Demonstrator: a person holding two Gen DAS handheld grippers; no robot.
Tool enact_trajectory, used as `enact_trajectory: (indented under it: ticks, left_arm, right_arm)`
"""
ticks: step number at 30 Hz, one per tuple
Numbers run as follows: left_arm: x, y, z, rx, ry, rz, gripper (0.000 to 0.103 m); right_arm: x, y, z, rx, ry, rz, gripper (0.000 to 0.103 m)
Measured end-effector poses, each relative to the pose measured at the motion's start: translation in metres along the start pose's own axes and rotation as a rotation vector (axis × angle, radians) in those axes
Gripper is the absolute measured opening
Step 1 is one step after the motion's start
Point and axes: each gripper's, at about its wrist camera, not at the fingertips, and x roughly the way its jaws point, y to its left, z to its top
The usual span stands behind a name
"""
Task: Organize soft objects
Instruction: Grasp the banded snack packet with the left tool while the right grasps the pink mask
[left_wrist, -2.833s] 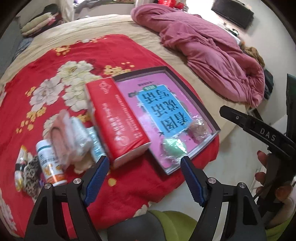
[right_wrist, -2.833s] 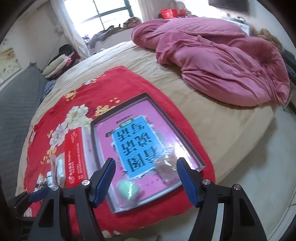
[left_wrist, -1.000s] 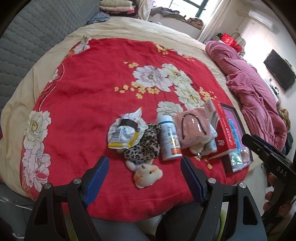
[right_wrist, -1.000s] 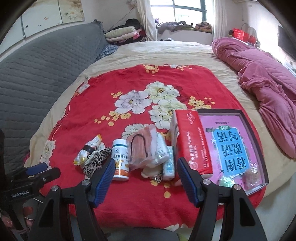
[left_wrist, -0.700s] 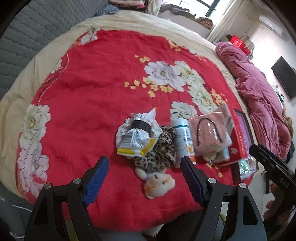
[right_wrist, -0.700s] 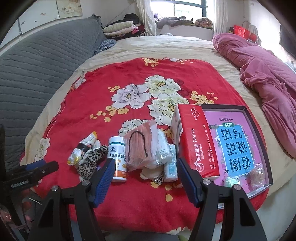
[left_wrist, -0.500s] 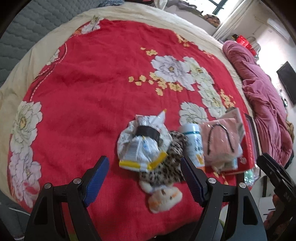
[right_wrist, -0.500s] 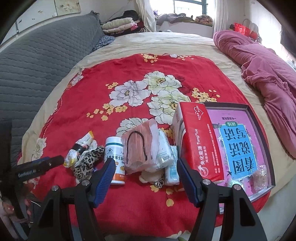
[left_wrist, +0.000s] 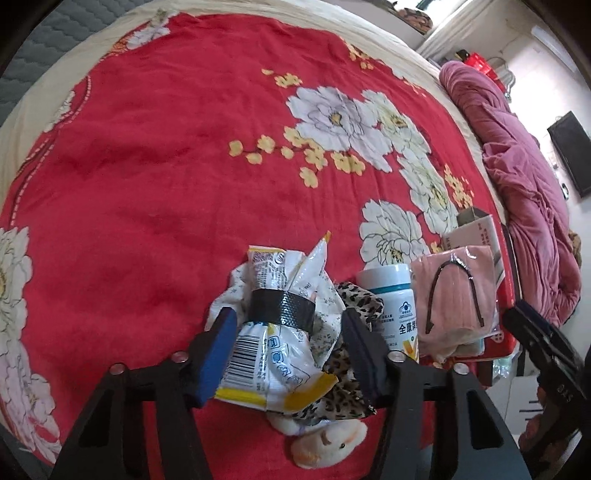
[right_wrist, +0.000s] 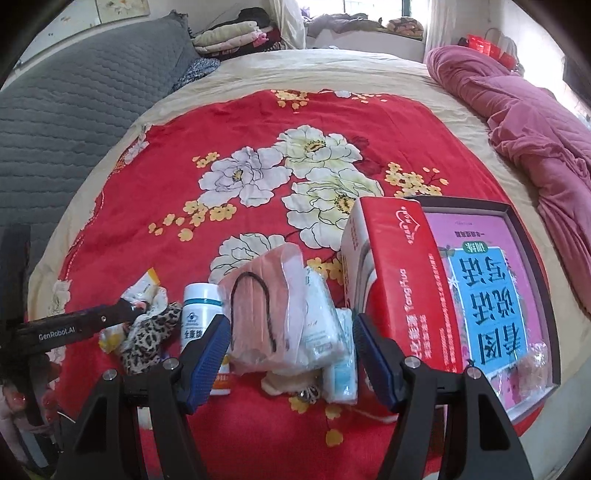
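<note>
A crumpled white snack packet (left_wrist: 275, 325) bound with black tape lies on the red flowered blanket (left_wrist: 166, 147). My left gripper (left_wrist: 290, 354) is open, its fingers on either side of the packet. Under the packet lies a leopard-print soft toy (left_wrist: 347, 398) with a pale head. A bagged pink face mask (right_wrist: 258, 314) rests on tissue packs (right_wrist: 325, 332). My right gripper (right_wrist: 291, 358) is open, just in front of the mask bag. The left gripper also shows in the right wrist view (right_wrist: 125, 314) over the leopard toy (right_wrist: 147, 339).
A white pill bottle (right_wrist: 201, 314) stands between toy and mask. A red tissue box (right_wrist: 399, 280) and a dark tray holding a pink book (right_wrist: 487, 291) lie at the right. A pink quilt (right_wrist: 524, 110) is heaped far right. A grey headboard (right_wrist: 74, 110) is on the left.
My left gripper has moved forward and down onto the snack packet, which now sits between its fingers. My right gripper has come closer to the mask bag and tissue packs.
</note>
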Motion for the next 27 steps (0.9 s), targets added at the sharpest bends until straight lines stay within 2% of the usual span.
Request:
enact_trajectory:
  ticks: [9,15,21,23,27]
  left_arm:
    - [0.011,0.004,-0.002,0.018,0.017,-0.007,0.057]
    - [0.012,0.004,-0.002,0.025,0.013,-0.011,0.055]
    - [0.013,0.004,-0.005,0.041,0.009,0.002,0.053]
    - [0.012,0.004,-0.005,0.042,0.009,0.013,0.051]
    - [0.011,0.002,-0.008,0.056,0.003,0.025,0.048]
  right_arm:
    - [0.043,-0.003,0.014,-0.02,0.051,-0.002,0.068]
    - [0.05,0.007,0.013,-0.03,0.041,0.03,0.066]
    - [0.043,0.022,0.012,-0.1,0.006,0.034,0.049]
    - [0.038,0.025,0.01,-0.131,-0.009,0.016,0.039]
    - [0.032,0.018,0.007,-0.126,-0.043,0.024,0.028]
